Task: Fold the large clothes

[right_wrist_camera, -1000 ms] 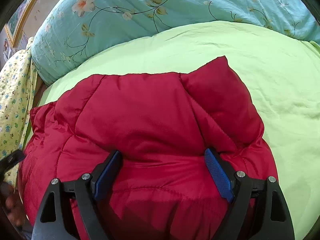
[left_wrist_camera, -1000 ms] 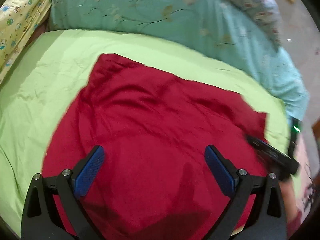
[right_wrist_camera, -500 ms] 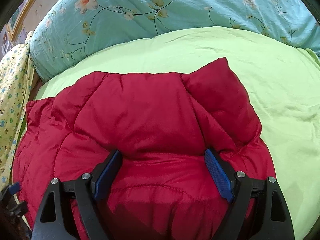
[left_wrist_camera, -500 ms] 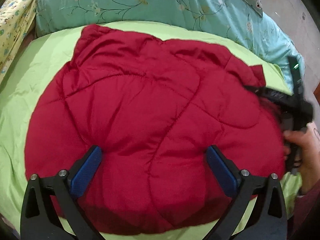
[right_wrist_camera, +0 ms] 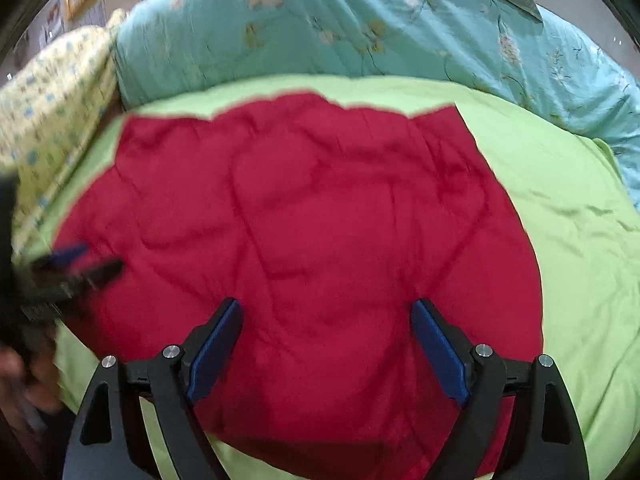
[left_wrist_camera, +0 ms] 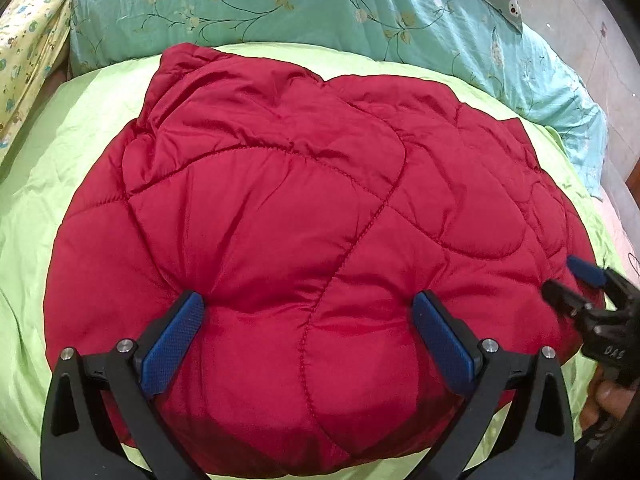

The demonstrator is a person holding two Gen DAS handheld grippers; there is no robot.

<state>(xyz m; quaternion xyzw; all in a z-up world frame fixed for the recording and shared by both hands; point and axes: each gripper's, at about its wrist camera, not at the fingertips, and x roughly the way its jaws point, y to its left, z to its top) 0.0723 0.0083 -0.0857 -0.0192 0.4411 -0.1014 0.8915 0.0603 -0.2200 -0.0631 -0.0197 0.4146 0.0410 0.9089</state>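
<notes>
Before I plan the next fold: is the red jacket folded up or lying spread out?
Folded, it seems: the red jacket lies as one rounded, puffy bundle on the green sheet, with no sleeves sticking out.

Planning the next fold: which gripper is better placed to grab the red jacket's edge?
Right, probably. In the left wrist view the right gripper sits open at the red jacket's side edge, while the left gripper presses its fingers into the padded middle.
</notes>
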